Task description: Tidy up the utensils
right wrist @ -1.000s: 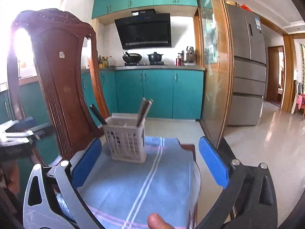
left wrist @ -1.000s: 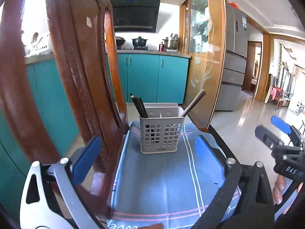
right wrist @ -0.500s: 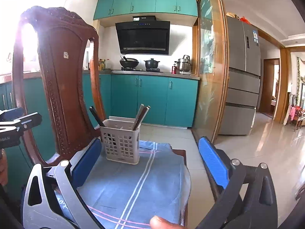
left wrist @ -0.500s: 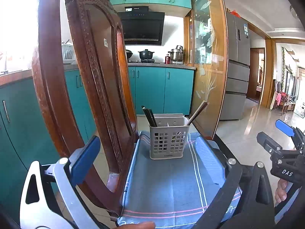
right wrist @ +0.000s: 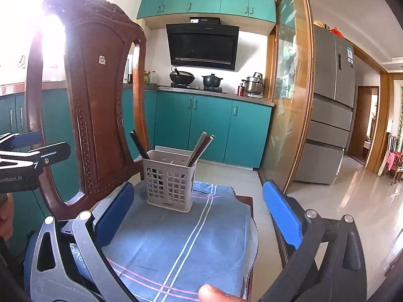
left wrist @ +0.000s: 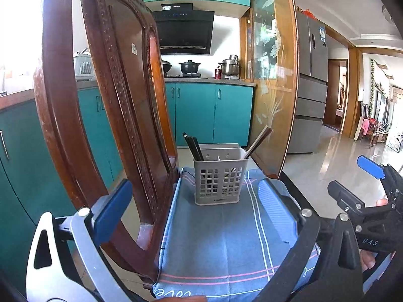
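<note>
- The grey slotted utensil holder (left wrist: 218,179) stands upright on the blue striped cloth (left wrist: 226,239) that covers the seat of the wooden chair (left wrist: 121,115), towards the far end of the cloth.
- Dark chopsticks (left wrist: 193,146) lean out of its left compartment, towards the chair back.
- A brown pair of chopsticks (left wrist: 258,142) leans out of the right side, tips pointing towards the glass door (left wrist: 274,88).
- The left gripper (left wrist: 196,211) hangs above the near part of the cloth, its blue pads spread wide and nothing between them; one pad sits over the chair's edge, the other over the cloth.
- The right gripper (right wrist: 199,214) is likewise spread wide and empty, the holder framed between its fingers but well short of them.
- In the left wrist view the right gripper shows at the right edge, off the seat, with a hand (left wrist: 370,259) behind it.
- A fingertip (right wrist: 214,293) pokes in at the bottom of the right wrist view.
- Behind: teal cabinets (right wrist: 211,125), pots on the hob, a grey fridge (right wrist: 330,105).
</note>
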`<state>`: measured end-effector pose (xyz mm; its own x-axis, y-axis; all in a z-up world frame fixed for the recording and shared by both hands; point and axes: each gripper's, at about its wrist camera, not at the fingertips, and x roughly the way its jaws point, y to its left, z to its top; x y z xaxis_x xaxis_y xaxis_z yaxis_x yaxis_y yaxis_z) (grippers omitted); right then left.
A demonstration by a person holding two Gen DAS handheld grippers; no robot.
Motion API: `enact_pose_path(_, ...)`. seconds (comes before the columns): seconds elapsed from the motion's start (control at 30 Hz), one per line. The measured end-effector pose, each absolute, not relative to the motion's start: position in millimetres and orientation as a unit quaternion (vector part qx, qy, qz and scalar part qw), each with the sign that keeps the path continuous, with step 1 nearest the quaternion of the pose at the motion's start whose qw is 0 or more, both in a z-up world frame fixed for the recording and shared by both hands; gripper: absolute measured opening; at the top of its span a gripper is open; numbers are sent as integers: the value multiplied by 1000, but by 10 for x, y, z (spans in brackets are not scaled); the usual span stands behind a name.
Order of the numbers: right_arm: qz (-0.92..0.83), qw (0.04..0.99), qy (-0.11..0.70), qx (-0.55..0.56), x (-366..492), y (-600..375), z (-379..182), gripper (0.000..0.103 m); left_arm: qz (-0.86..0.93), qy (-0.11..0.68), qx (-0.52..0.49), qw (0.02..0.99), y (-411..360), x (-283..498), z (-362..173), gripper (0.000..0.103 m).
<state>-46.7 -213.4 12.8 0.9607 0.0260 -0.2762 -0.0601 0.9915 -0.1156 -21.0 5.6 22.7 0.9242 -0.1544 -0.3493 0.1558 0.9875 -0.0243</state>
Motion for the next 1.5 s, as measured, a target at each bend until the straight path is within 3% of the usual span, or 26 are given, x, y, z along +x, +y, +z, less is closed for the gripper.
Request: enact_pose_path(1.5, 21, 985, 163, -56, -293, -2168, -40, 100, -84, 204, 8, 975, -95, -101, 123, 99)
